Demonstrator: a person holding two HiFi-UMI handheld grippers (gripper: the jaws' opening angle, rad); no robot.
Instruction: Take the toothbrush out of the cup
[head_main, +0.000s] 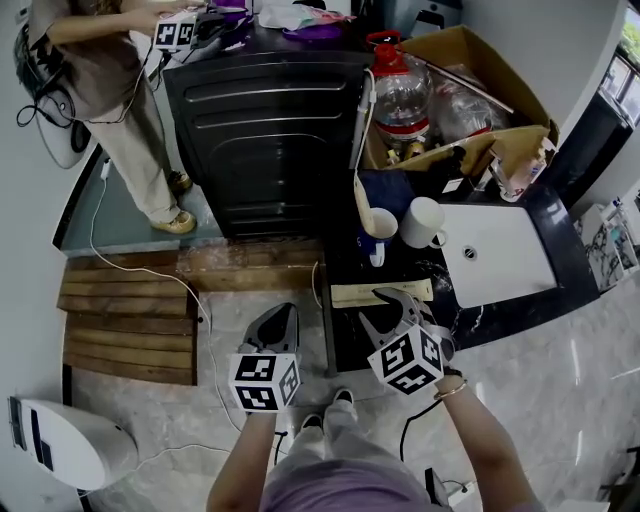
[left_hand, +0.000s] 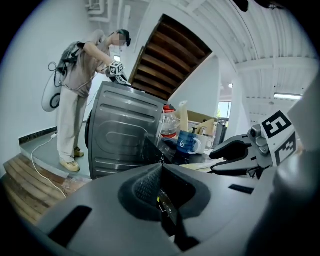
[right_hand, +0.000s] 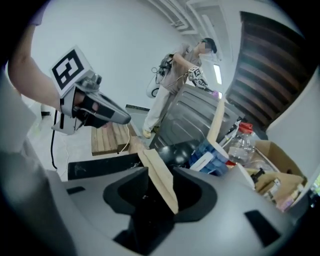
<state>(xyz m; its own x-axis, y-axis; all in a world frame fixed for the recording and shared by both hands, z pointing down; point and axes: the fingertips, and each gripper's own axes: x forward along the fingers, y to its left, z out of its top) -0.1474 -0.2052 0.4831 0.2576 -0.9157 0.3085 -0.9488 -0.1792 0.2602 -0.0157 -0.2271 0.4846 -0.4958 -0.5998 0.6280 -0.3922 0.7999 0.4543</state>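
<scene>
As far as my feeds let me read it, the toothbrush carton (head_main: 372, 292) carries no print I can make out. It is a long, flat beige pack lying on the black counter (head_main: 480, 318), outside the blue cup (left_hand: 189, 142) and just in front of it. Its long axis runs side to side in the head view, along the counter's near edge. In the right gripper view it slants away up and to the left.

One end sits between the jaws of my right gripper (head_main: 393, 303). They stand wide apart, with a clear gap on the carton's left, so nothing is clamped.

The cup's side bears a white figure that reads like a 6. A second carton (right_hand: 218, 117) of the same colour stands upright in that cup, long axis vertical, its top well above the rim. A white mug (head_main: 422, 222) is just beside the cup, and a white basin (head_main: 505, 262) lies to their right.

My left gripper (left_hand: 161, 164) hangs off the counter's left edge, jaws together on nothing. Both grippers carry cubes with black-and-white square markers.

Farther back are a dark grey washing machine (head_main: 270, 140), a cardboard box (head_main: 480, 50) and a red-capped plastic bottle (head_main: 400, 95) whose red label I cannot read. A person (head_main: 100, 60) stands at the machine's far corner.
</scene>
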